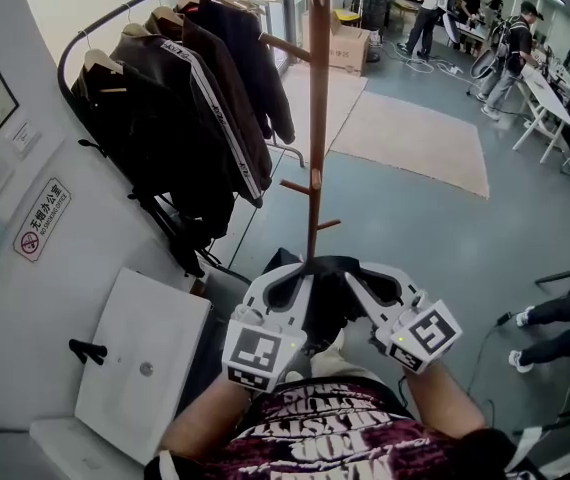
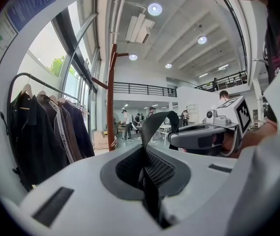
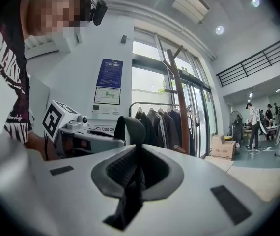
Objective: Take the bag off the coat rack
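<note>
Left gripper (image 1: pixel 298 273): jaws pressed together on the black strap (image 2: pixel 154 127), which runs down through the slot between its pads in the left gripper view
Right gripper (image 1: pixel 357 274): jaws clamped on the other end of the same strap, with a thicker fold of the webbing pinched between its pads in the right gripper view
Strap: arches up out of one gripper and down to the other, a short loop spanning the gap between the two sets of jaws
Bag (image 1: pixel 327 303): a dark mass hanging between and below the two grippers, close in front of the person's chest; its shape is hard to make out
Coat rack (image 1: pixel 318 118): brown wooden pole with short angled pegs, standing upright just beyond the grippers in the head view; in both gripper views it stands behind the strap loop and apart from it
Grippers together: side by side, tips angled toward each other, marker cubes facing the head camera
Clothes rail (image 1: pixel 130 13): curved dark rail to the left of the rack, with dark jackets (image 1: pixel 195 98) on hangers
White cabinet (image 1: pixel 145 363): low, against the wall at lower left
Rug (image 1: pixel 415 133): pale, on the grey floor past the rack
Cardboard box (image 1: pixel 350 48): on the floor behind the pole
People (image 1: pixel 510 58): several standing by tables at the far right
</note>
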Available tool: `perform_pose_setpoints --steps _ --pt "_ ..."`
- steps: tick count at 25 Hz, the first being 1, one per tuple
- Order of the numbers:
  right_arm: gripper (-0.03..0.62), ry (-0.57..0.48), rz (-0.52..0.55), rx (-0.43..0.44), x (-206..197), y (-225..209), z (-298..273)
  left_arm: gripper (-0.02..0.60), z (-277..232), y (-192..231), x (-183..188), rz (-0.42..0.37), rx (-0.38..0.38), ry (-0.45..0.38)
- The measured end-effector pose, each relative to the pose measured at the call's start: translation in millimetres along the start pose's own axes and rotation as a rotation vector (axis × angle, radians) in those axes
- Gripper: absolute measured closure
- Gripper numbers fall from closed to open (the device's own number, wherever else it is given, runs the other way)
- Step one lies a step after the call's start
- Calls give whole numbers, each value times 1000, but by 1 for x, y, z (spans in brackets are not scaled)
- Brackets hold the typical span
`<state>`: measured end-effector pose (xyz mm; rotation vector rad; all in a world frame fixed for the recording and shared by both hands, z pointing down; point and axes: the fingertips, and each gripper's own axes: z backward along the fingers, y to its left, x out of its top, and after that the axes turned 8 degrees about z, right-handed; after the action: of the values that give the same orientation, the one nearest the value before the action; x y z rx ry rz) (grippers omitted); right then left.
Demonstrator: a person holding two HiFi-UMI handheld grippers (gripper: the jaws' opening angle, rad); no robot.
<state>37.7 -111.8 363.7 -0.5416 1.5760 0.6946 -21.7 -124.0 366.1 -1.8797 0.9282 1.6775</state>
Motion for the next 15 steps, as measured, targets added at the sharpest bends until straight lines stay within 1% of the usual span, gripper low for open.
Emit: perform_pose_setpoints --steps 7,15 --pt "565 -3 5 5 2 5 3 574 6 -3 1 3 6 -2" --pt "565 -4 3 18 0 2 0 574 3 0 0 3 18 2"
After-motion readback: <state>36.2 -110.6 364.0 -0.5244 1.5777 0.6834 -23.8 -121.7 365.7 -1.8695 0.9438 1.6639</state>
